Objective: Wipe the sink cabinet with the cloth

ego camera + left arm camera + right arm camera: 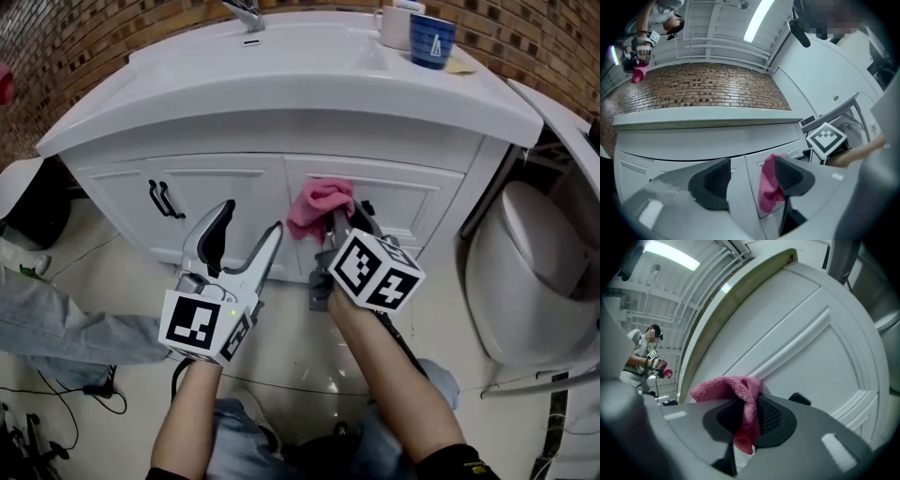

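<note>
Under the front edge of the white countertop (281, 89), the sink cabinet (281, 141) shows two doors. Black handles (163, 199) sit on the left door (216, 183). Just before that door the left gripper (251, 223) hovers, its jaws spread wide with nothing between them. To its right, the right gripper (335, 217) is clamped on the pink cloth (319, 202). The cloth presses against the right door (412, 202), below the front edge and right of its middle. A white mug (397, 26) and a blue cup (431, 39) stand at the far right corner. A toilet (534, 272) sits beyond the right edge.
</note>
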Demonstrator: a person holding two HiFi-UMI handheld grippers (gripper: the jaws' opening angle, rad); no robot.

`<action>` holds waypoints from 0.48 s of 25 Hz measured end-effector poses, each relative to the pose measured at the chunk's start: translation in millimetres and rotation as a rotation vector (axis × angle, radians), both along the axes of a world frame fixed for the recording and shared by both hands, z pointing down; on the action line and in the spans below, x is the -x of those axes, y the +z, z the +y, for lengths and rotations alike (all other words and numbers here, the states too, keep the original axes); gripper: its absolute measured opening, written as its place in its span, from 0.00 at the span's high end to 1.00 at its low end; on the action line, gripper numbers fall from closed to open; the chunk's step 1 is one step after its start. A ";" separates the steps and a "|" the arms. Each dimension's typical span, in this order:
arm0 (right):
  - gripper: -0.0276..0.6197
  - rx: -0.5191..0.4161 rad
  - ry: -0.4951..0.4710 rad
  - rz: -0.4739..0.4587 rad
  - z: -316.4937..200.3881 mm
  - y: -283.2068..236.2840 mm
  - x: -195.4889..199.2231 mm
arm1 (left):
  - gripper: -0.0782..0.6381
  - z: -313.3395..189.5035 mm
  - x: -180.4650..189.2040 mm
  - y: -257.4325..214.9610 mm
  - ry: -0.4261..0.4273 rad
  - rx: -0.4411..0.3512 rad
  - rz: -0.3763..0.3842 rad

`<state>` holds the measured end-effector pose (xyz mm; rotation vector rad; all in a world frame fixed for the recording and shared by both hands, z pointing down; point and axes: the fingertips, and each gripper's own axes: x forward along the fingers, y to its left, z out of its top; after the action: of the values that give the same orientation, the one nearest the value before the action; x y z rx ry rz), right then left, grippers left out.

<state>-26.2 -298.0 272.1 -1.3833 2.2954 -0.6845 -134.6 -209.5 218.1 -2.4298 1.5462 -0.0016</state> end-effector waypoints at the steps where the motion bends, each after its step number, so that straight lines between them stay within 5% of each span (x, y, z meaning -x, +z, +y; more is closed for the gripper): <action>1: 0.88 0.011 0.032 -0.014 1.0 -2.1 -16.0 | 0.48 -1.9 -2.9 0.2 0.010 0.000 0.003; 12: 0.88 0.147 0.356 -0.121 12.6 14.6 -196.5 | 0.48 -6.1 -67.1 -3.4 0.150 -0.010 0.011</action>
<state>170.4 -285.4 286.7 -1.7097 1.8701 -0.8064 -67.5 -215.6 214.7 -2.5353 1.3604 0.0476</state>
